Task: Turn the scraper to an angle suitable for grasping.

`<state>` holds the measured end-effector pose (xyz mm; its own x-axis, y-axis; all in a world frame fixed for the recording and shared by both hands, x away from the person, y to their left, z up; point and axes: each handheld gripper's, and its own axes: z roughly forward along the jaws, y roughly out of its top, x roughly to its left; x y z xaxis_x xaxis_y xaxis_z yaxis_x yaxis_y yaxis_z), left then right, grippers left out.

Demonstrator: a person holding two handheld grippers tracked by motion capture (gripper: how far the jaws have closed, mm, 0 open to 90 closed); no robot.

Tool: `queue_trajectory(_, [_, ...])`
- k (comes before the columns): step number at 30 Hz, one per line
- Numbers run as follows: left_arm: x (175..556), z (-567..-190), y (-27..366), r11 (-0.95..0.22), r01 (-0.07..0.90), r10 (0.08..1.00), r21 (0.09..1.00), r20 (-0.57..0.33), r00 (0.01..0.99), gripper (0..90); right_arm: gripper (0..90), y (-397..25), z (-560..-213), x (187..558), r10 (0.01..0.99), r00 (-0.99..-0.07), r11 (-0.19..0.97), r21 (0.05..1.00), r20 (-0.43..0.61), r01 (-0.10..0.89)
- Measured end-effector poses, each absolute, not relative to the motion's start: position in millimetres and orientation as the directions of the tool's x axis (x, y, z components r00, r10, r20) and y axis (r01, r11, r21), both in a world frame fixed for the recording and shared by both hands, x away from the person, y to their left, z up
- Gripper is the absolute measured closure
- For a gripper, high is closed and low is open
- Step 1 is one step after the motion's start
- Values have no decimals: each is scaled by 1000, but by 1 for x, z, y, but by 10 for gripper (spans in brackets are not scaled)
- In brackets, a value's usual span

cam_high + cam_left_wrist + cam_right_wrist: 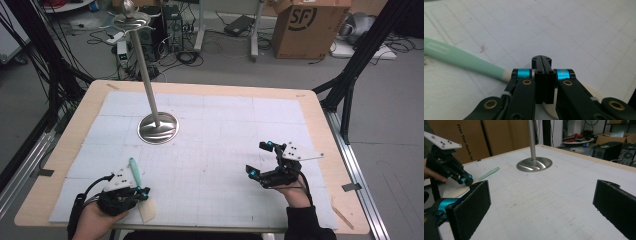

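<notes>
A spatula with a pale green handle (135, 170) and a cream head (147, 210) lies flat on the white mat near the front left. My left gripper (142, 194) sits right over its neck. Its jaws are pressed together with no gap, and the spatula passes beneath them, with the green handle (461, 58) to one side and the cream head (596, 93) to the other. My left gripper (541, 58) is shut. My right gripper (259, 159) hovers at the front right, open and holding nothing. From my right gripper (544, 202), the left gripper (465, 179) and the green handle (489, 173) show farther off.
A steel stand with a round base (158, 128) and a tall pole carrying a dish (131, 20) stands at the mat's back left; its base (534, 164) also shows from the right gripper. The wooden table edge (320, 130) frames the mat. Boxes and cables lie on the floor beyond.
</notes>
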<state>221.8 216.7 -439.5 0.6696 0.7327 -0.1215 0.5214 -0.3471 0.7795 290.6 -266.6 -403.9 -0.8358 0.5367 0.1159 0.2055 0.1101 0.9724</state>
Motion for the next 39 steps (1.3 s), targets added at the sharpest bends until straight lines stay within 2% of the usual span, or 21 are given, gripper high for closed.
queue_trajectory(7, [244, -446, 252, -276, 594, 841, 755, -109, 529, 898, 6, -267, -404, 291, 540, -834, 109, 972, 116, 206])
queue_trajectory(11, [259, -448, 253, -241, 599, 846, 763, -138, 516, 898, 6, -265, -405, 291, 536, -836, 119, 971, 114, 208])
queue_trajectory(18, [274, -446, 208, -324, 573, 791, 753, -117, 601, 897, 6, -266, -405, 292, 540, -834, 118, 971, 114, 209])
queue_trajectory(26, [265, -445, 160, -425, 504, 703, 752, -77, 707, 897, 6, -267, -405, 292, 541, -834, 117, 971, 112, 207])
queue_trajectory(29, [262, -445, 155, -446, 484, 685, 753, -61, 726, 897, 6, -267, -405, 292, 541, -834, 119, 971, 110, 206])
queue_trajectory(35, [246, -437, 161, -404, 462, 691, 790, -68, 720, 898, 6, -268, -404, 292, 541, -833, 113, 972, 115, 207])
queue_trajectory(39, [228, -436, 159, -437, 466, 674, 770, -63, 736, 897, 6, -268, -405, 293, 543, -832, 116, 971, 114, 209])
